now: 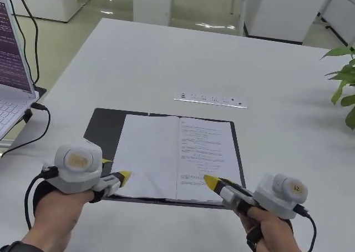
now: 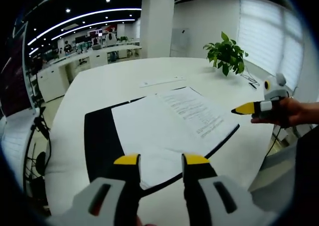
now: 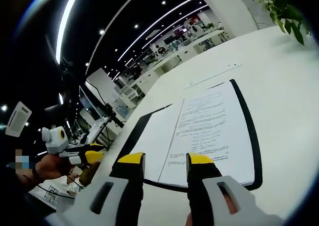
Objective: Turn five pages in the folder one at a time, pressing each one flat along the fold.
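A black folder lies open on the white table, with a blank page on its left side and a printed page on its right. My left gripper hovers open at the folder's near left corner, nothing between its yellow fingertips. In the left gripper view the folder stretches ahead. My right gripper hangs open over the printed page's bottom edge. In the right gripper view the printed page lies just beyond the fingertips.
An open laptop with cables stands at the table's left edge. A flush socket strip sits beyond the folder. A green plant leans in at the right. Bare white table spreads behind the folder.
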{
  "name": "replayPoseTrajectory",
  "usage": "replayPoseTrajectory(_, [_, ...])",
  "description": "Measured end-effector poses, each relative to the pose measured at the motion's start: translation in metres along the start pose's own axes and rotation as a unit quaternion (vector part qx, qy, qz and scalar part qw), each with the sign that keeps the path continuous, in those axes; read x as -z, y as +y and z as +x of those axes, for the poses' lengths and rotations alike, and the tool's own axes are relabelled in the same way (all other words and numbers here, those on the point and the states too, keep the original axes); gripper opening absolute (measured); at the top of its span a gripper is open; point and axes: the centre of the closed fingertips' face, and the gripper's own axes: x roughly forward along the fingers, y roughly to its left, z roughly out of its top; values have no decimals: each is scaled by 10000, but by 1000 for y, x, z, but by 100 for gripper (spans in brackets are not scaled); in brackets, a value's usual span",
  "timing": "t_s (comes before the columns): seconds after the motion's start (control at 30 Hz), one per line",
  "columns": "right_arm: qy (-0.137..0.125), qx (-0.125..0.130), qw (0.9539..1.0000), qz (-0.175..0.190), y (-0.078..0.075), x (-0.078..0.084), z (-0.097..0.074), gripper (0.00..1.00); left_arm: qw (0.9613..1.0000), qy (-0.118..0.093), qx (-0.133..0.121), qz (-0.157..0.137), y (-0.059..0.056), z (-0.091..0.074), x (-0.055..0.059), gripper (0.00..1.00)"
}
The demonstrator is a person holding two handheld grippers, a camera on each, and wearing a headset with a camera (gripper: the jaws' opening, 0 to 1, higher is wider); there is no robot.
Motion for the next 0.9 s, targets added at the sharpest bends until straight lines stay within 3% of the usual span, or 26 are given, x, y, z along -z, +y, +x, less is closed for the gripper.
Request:
replayPoseTrajectory(0.1, [-9,38,9999,-153,0,0,-7,35,9996,-134,165,-194,-4,-5,-5,35])
replayPoseTrajectory(0.27, [70,21,9989,-474,8,8,-20,42,9996,-196,196,-59,-4,-20,-9,40])
replayPoseTrajectory(0.63, [74,145,9966,-811,10,16,-47,53,9996,-153,171,136,-4,-36,-2,54])
replayPoseTrajectory(0.9, [209,251,9942,-1026,2,23,-61,57,9995,-56,200,245,-10,-43,7,61])
